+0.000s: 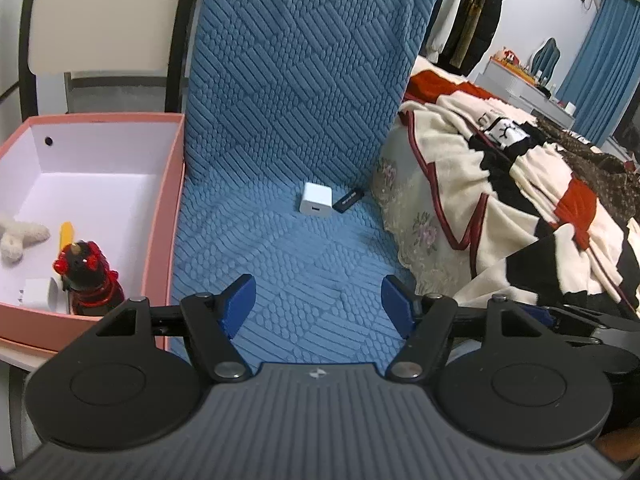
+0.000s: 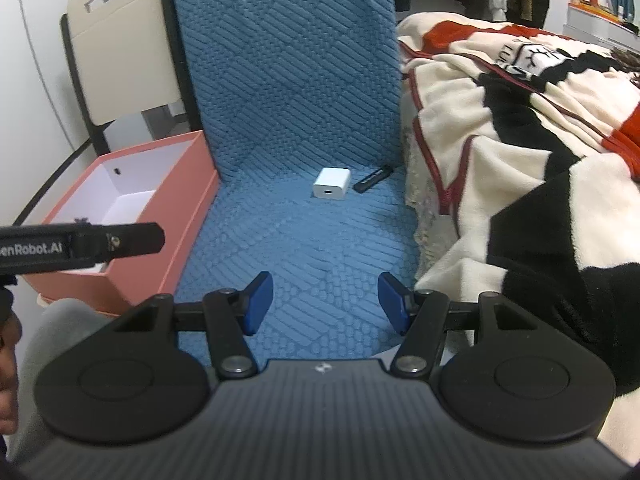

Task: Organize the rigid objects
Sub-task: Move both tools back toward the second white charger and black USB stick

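Charger: a small white cube point(image 1: 315, 198) with a slot-shaped port on the face turned toward the cameras; it lies on the blue textured cover point(image 1: 288, 240) near the crease where the seat meets the upright back.
Black stick: a slim black bar point(image 1: 349, 200) with pale lettering too small to read, lying just beside the charger on its right, close to the lace-edged bedding.
Box: a pink box point(image 1: 170, 216) with a white inside and a small round hole in its far wall, standing against the left edge of the blue cover.
Box contents: a red and black figure point(image 1: 86, 276), a yellow piece point(image 1: 66, 234) behind it, a fuzzy cream toy point(image 1: 16, 240) to the left and a white item point(image 1: 38, 292) in the near corner; the far half of the floor is bare.
Left gripper: its blue pads point(image 1: 240, 304) stand wide apart around the gripper's middle point(image 1: 318, 304), nothing between them, over the near part of the cover.
Right gripper: midpoint point(image 2: 326, 302), pads point(image 2: 258, 300) apart with nothing held, well short of the charger.
Edges: the box wall bounds the cover on the left, a patterned blanket point(image 2: 520, 140) overhangs on the right.
Open room: bare blue cover lies between both grippers and the two small items.
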A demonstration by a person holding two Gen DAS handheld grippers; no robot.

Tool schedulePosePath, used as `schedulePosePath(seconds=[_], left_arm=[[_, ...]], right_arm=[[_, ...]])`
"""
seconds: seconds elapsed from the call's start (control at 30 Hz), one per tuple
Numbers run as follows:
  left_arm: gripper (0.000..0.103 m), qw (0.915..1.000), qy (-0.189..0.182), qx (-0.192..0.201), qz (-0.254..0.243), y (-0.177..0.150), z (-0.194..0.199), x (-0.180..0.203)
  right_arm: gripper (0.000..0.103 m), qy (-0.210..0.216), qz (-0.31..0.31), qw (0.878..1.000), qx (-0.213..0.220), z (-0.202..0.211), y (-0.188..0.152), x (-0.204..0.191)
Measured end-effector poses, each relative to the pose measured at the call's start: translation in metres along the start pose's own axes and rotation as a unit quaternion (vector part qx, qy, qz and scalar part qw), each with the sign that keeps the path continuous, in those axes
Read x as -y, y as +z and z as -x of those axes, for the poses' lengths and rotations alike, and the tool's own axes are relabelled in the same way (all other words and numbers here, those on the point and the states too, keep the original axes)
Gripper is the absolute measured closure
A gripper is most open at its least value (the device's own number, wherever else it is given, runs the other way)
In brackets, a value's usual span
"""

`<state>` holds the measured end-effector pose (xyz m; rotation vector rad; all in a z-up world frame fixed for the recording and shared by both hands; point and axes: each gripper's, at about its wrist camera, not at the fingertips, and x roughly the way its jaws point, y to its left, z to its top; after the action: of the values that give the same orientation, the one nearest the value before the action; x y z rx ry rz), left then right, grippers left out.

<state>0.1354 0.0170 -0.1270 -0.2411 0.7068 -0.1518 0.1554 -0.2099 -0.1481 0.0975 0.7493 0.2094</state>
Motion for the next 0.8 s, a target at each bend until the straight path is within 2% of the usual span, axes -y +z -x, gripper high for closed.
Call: schedulePosePath(seconds=[0.4,0.6,0.67,0.8], left_arm=[[0.029,1.0,-0.002,-0.008,-0.001,0.022,-0.089,-0.011],[0.029,0.9999,-0.008,-0.011,0.007,0.03,-0.141,-0.021],[0.029,0.9996,-0.007,-0.024,0.011,0.035,-0.162,-0.023],[0.029,0.9983,-0.028,-0.045,0.023,0.048,-0.192,-0.027]], right_arm=[[0.042,-0.018,-0.028,0.999,0.001,-0.053,-0.002,0.02],[0.042,-0.027,-0.042,0.999,0.01,-0.078,0.007,0.016],[0.042,-0.025,-0.035,0.999,0.016,-0.086,0.011,0.011],[0.042,-0.033,-0.033,0.999,0.018,-0.107,0.018,0.005]])
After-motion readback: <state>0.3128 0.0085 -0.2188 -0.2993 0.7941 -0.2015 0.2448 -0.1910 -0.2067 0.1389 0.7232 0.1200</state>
